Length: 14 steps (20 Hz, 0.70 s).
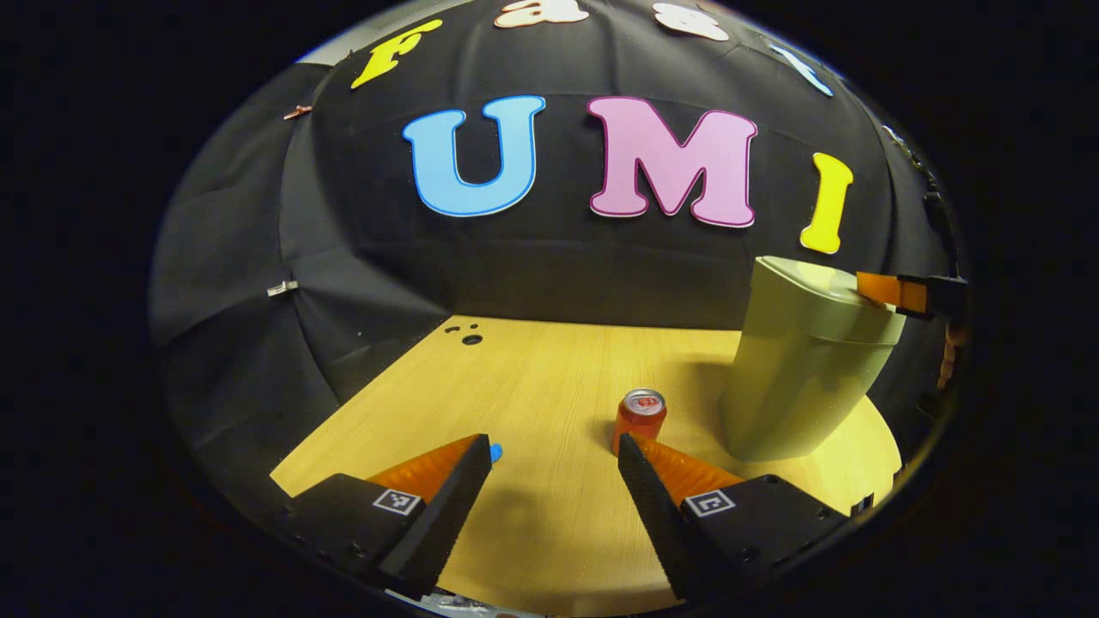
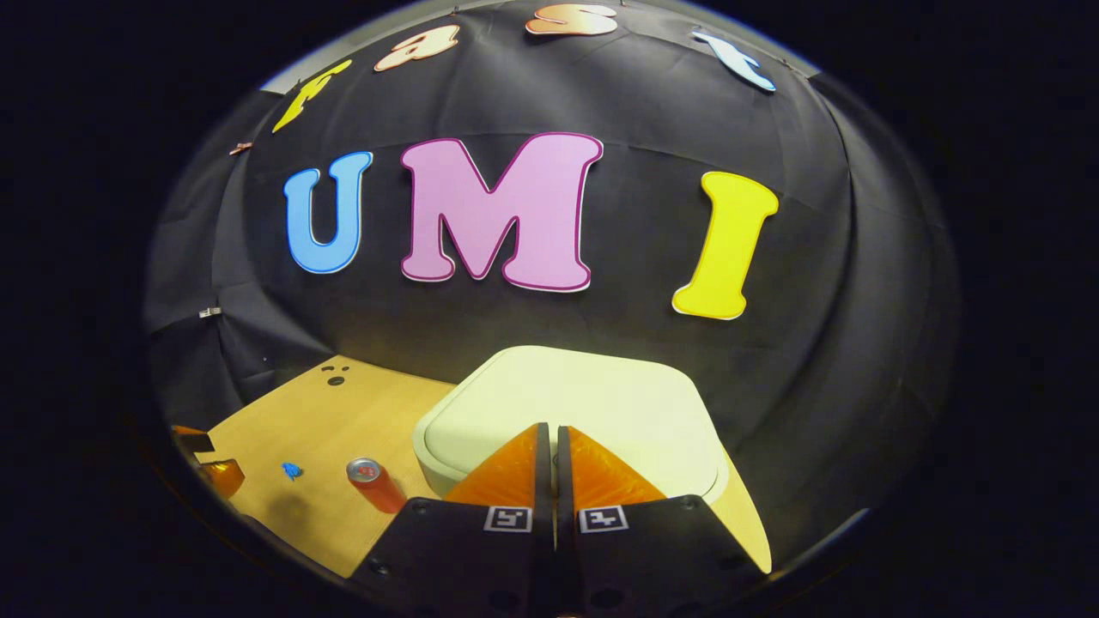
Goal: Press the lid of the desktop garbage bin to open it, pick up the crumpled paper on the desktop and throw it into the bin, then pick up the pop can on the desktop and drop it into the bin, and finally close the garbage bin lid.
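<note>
A pale green bin point(image 1: 803, 365) stands on the wooden desk point(image 1: 532, 378), its lid point(image 2: 571, 399) down. A red pop can point(image 1: 640, 418) stands upright just left of the bin, also seen as the can point(image 2: 373, 482) in the right gripper view. My left gripper point(image 1: 554, 451) is open, low over the desk, with the can just beyond its right finger. My right gripper point(image 2: 549, 429) is shut with nothing held, its tips resting over the lid's near edge. That right gripper point(image 1: 901, 292) shows at the bin's top in the left gripper view.
A small blue mark point(image 1: 495, 449) lies on the desk by my left finger, the same mark point(image 2: 292, 469) showing left of the can. Dark holes point(image 1: 470, 338) sit at the desk's far edge. Black cloth walls close the back and sides.
</note>
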{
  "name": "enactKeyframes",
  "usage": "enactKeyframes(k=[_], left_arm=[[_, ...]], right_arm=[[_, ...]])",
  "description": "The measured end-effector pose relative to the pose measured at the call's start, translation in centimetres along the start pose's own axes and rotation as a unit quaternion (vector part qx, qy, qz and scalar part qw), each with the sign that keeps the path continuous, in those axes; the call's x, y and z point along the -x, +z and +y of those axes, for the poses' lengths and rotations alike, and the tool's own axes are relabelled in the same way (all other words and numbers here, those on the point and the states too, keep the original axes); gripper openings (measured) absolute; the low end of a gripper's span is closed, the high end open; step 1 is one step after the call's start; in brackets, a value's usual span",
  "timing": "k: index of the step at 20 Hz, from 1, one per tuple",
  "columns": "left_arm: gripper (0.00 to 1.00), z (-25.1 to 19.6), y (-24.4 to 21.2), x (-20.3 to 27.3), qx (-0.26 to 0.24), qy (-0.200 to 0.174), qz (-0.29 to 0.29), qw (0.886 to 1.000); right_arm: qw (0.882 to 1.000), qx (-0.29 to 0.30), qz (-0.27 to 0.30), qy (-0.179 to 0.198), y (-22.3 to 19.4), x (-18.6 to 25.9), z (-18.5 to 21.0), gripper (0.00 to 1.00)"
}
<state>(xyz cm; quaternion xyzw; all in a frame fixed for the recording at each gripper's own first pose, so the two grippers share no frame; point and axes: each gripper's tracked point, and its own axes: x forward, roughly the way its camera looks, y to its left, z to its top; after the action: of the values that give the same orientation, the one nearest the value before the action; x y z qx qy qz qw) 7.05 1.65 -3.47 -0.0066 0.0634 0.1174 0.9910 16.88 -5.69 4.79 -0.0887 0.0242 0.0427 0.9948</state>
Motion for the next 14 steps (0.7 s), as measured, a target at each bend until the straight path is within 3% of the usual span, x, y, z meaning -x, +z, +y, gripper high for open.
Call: enactKeyframes(k=[10,14], left_arm=[[0.95,4.9,-0.2,1.5,0.007,-0.035,-0.024,0.999],[0.95,9.6,0.0,1.0,-0.005,-0.02,-0.06,0.998]], right_arm=[[0.998,0.004,-0.011,-0.055,2.8,1.9,0.8,0.05],[0.997,-0.003,-0.038,-0.065,4.5,4.2,2.3,0.05]])
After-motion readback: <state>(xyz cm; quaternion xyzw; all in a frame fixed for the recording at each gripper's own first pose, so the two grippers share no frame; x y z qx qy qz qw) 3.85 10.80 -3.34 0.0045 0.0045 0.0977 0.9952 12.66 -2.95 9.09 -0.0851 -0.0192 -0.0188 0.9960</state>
